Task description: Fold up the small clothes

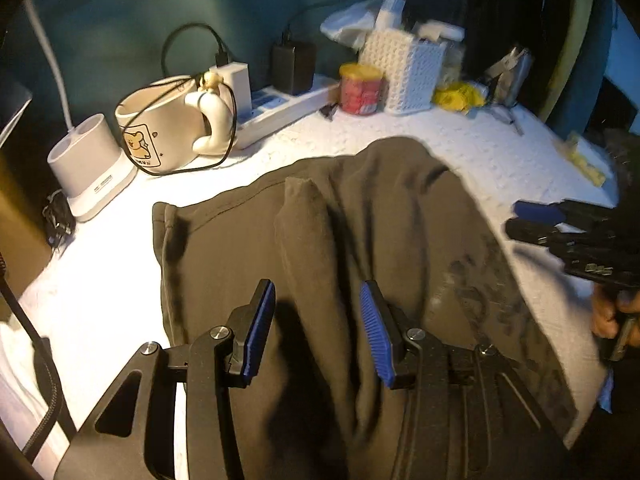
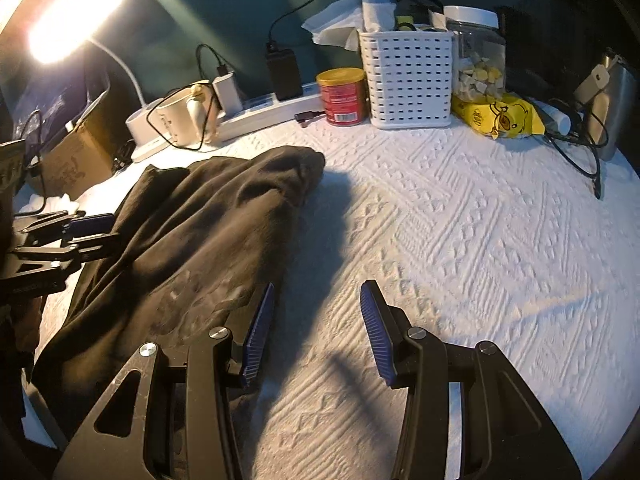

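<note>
Left gripper (image 1: 318, 334): jaws apart, empty, poised over the dark garment (image 1: 340, 240), which lies rumpled beneath and ahead of it. Right gripper (image 2: 316, 334): jaws apart, empty, over the white textured cloth (image 2: 460, 220); garment just left. Beyond: mug (image 1: 160, 132), red can (image 2: 342, 96), white basket (image 2: 408, 76).

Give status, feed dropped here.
Left tool open over crumpled dark brown cloth garment. Right tool open beside it, on white textured cover. Nothing blocking.
</note>
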The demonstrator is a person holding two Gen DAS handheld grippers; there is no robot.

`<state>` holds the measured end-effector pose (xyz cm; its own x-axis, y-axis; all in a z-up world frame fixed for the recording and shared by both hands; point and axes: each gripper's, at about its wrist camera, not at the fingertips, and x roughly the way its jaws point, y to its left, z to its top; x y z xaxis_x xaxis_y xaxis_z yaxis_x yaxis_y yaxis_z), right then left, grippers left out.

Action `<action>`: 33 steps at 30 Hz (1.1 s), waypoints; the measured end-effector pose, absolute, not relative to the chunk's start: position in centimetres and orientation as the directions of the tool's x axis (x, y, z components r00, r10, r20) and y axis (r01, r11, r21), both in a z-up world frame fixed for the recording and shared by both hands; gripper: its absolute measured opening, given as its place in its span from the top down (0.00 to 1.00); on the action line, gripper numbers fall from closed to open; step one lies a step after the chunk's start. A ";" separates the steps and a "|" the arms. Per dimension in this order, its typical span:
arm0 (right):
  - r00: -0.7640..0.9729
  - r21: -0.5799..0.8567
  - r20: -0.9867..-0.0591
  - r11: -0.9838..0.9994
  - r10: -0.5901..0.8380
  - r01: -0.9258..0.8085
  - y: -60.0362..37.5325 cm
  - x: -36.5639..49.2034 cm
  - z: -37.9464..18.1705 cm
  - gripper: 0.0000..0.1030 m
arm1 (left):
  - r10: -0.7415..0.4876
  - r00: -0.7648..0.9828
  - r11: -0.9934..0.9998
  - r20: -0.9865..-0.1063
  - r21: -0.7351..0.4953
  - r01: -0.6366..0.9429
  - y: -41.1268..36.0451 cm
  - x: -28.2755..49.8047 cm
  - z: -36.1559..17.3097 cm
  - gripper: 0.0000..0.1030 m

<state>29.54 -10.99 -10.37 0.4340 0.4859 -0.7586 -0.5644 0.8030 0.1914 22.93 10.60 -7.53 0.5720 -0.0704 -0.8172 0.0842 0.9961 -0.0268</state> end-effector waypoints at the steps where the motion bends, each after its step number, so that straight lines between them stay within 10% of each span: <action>1: 0.433 0.196 -0.758 0.803 0.488 -0.562 -11.0 29.7 -10.4 0.54 | -0.063 0.565 0.997 -0.822 -0.024 0.076 10.7 23.5 -7.7 0.57; 5: 0.442 0.202 -0.754 0.812 0.486 -0.548 -10.8 30.6 -10.5 0.54 | -0.088 0.593 0.995 -0.800 -0.042 0.091 11.0 24.6 -7.6 0.58; 8: 0.462 0.195 -0.744 0.818 0.483 -0.541 -10.4 31.5 -10.3 0.54 | -0.093 0.606 0.993 -0.790 -0.028 0.116 11.2 25.0 -7.4 0.96; 33: 0.327 0.377 -0.720 0.741 0.612 -0.556 -4.8 38.8 -12.5 0.54 | -0.084 0.696 0.996 -0.713 -0.083 0.036 16.5 23.6 -3.9 0.97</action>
<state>38.80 -4.75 -12.55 0.3271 0.6120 -0.7201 -0.5555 0.7409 0.3774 23.63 16.49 -3.88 0.6956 -0.0843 -0.7134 0.0360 0.9959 -0.0826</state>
